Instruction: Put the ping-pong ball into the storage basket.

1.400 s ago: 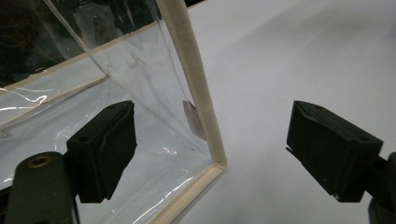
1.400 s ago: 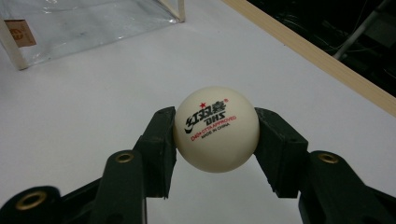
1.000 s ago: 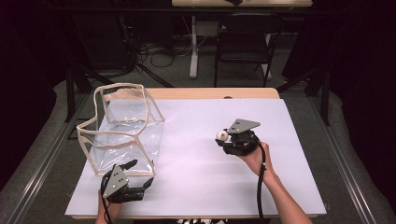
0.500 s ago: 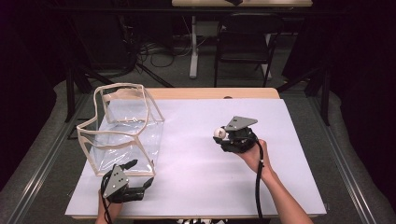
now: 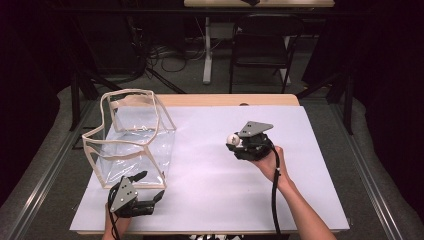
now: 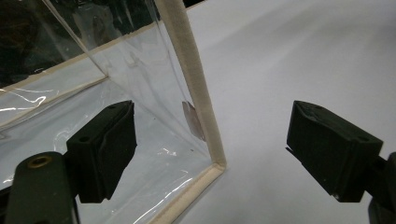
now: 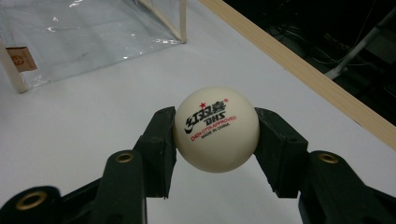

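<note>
Ball: a white table-tennis ball (image 7: 216, 129) with red and black print, clamped between the two fingers of the right gripper (image 5: 235, 142), right of centre in the high view, apart from the pouch.
Right gripper fingers: closed on the ball, one finger (image 7: 159, 140) on each side of it.
Clear pouch: a see-through plastic pouch (image 5: 131, 136) with cream edging stands at the left of the high view on the bench (image 5: 210, 200), its top open.
Pouch contents: nothing can be made out inside through the clear walls; a small tan label (image 7: 17, 59) sits near one lower corner.
Left gripper: at the lower left of the high view (image 5: 150, 192), just in front of the pouch's near corner.
Left gripper fingers: set wide apart, holding nothing; in the left gripper view the pouch's cream corner edge (image 6: 198, 100) stands between them, one finger (image 6: 105, 149) seen against the clear wall.
Bench: white sheet over a wooden top.
</note>
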Demonstrator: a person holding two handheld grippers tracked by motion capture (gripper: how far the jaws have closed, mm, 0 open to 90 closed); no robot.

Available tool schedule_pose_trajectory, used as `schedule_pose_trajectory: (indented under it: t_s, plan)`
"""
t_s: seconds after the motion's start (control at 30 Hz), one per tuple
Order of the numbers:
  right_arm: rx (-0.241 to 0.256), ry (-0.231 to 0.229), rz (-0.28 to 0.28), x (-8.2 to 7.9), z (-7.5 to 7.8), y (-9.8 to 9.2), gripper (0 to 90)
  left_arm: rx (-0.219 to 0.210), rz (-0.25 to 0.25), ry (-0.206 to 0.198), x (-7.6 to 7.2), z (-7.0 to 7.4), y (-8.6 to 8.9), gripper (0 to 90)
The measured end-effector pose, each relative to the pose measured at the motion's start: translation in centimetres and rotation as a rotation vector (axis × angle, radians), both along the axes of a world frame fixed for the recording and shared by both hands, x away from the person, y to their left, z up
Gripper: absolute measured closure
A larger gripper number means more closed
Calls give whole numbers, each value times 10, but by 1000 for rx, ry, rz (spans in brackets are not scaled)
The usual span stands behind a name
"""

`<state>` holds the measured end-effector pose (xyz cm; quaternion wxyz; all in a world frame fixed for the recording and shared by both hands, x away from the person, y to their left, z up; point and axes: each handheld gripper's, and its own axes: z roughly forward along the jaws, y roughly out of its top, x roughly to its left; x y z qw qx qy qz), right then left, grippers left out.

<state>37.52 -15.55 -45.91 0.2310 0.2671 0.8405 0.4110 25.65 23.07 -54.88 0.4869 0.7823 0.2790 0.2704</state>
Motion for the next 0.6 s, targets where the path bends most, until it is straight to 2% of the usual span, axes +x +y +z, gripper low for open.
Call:
schedule_pose_trajectory:
  t_s: [0.6]
  plan:
    - [2, -7, 4, 10, 6, 8, 509, 0, 0, -1, 0, 0, 0, 161]
